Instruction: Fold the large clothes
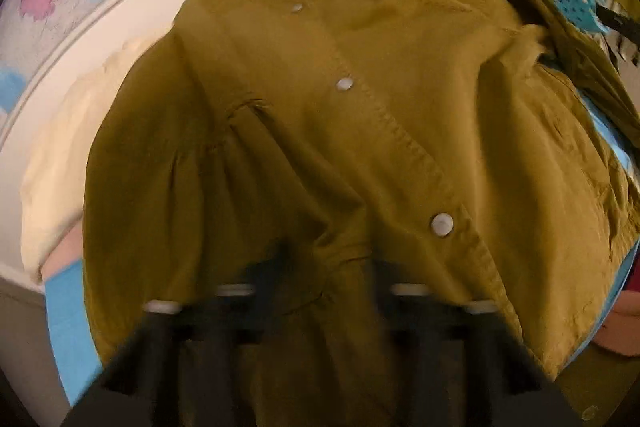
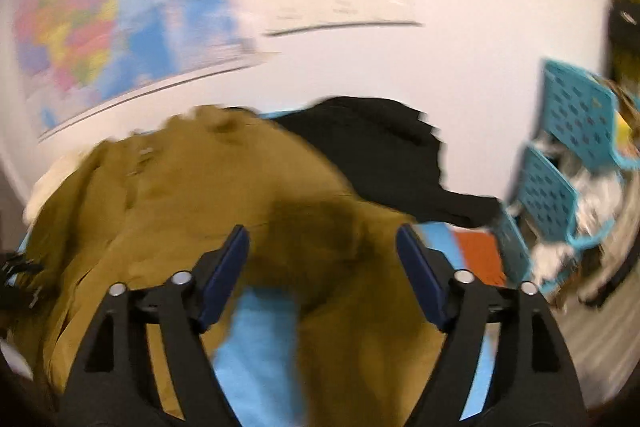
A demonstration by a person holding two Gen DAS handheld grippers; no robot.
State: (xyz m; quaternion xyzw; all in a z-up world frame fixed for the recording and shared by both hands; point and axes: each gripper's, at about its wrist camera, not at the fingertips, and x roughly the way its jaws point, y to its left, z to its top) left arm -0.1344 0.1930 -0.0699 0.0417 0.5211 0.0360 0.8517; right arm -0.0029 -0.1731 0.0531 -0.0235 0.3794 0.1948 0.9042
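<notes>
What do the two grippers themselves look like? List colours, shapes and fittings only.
The right gripper has a black angular frame, flat dark-blue pads on its jaws, and round silver bolt heads. The left gripper is blurred: black frame with similar pale round fittings. No cables, markings or sleeves are visible.

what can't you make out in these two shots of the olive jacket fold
- Left tool: left wrist view, motion blur; open or shut unclear.
- Olive jacket hem: cut off by the bottom edge.
- Black garment: right wrist view, smeared, partly behind the jacket.
- Teal basket contents: blurred.
</notes>
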